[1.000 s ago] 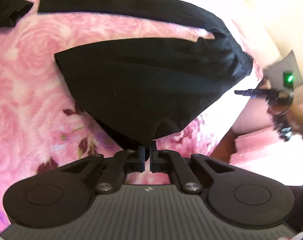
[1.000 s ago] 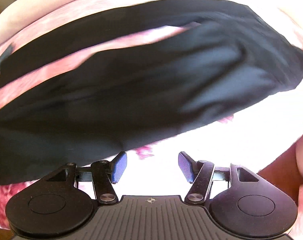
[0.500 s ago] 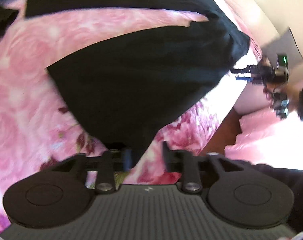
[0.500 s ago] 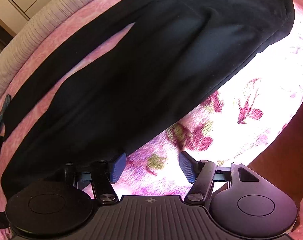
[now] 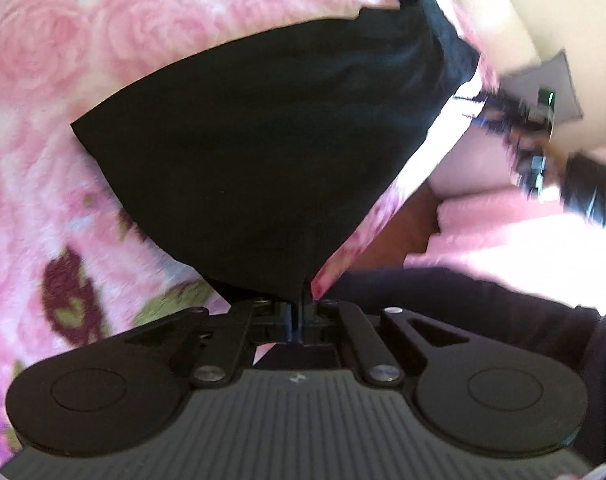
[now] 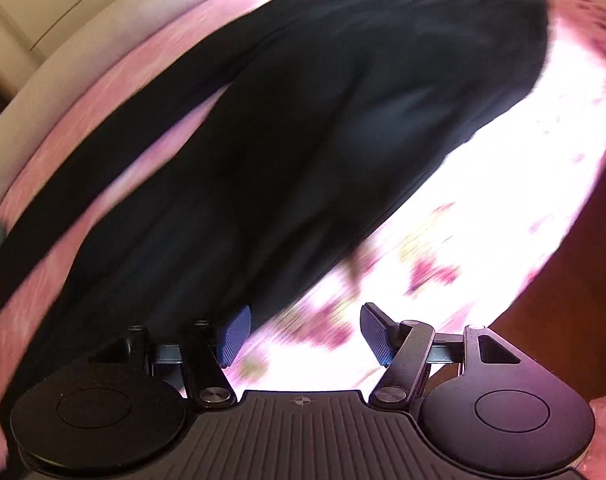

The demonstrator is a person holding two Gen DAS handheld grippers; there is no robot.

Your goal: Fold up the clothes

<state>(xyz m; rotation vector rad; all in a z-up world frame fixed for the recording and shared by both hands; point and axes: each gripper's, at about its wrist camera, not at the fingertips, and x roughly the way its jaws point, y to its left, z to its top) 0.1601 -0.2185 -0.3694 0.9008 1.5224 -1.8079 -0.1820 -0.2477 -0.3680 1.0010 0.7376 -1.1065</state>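
Note:
Black trousers (image 5: 271,128) lie spread on a pink rose-patterned blanket (image 5: 63,60). My left gripper (image 5: 299,312) is shut on a near corner of the trousers, and the cloth rises from the pinch in a taut wedge. In the right wrist view the black trousers (image 6: 303,140) stretch diagonally from lower left to upper right, with one leg split off along the far side. My right gripper (image 6: 305,334) is open just off the cloth's near edge; its left blue pad (image 6: 233,336) touches or nearly touches the fabric. The other gripper (image 5: 531,120) shows blurred at the far right.
The blanket's edge drops off at the right to a brown floor (image 5: 403,232). A dark sleeve (image 5: 483,304) lies close on the right of the left gripper. A pale ribbed bed edge (image 6: 63,52) and cupboard fronts lie beyond the trousers.
The left gripper opened half a second ago and has shut again on the trouser corner, lower and closer in. The right gripper stayed open and swung along the cloth's near edge.

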